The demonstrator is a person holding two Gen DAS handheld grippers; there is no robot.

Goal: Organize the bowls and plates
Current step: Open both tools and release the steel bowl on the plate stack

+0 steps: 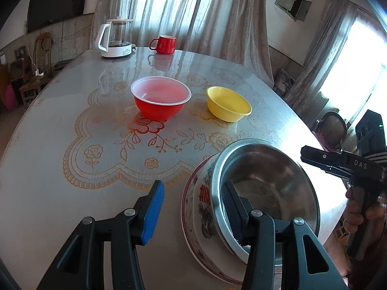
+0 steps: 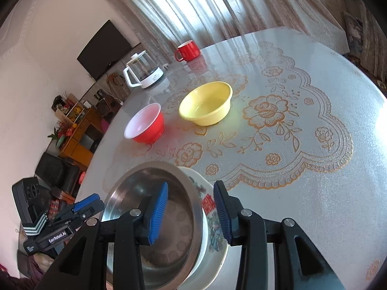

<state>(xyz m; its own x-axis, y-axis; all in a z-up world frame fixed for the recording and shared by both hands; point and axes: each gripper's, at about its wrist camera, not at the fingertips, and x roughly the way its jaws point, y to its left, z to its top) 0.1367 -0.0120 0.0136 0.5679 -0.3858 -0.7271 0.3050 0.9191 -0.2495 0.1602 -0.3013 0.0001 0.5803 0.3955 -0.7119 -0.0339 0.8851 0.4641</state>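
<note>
Two black grippers with ribbed blue pads are straddling opposite rims of a shiny steel bowl (image 2: 154, 220) nested in a flowered ceramic bowl (image 2: 214, 227) at the table's (image 1: 48, 145) near edge. Left gripper (image 1: 193, 215) and right gripper (image 2: 191, 215) jaws are standing apart, not visibly pinching either rim. Further back, a red plastic bowl (image 1: 160, 97) and yellow plastic bowl (image 1: 228, 104) are waiting unstacked on the glossy lace-patterned top.

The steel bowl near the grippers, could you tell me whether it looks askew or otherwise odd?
Yes. The steel bowl sits nested in the patterned bowl but off-centre and tilted, its rim higher than the patterned rim on one side. Nothing looks spilled or damaged.
</note>
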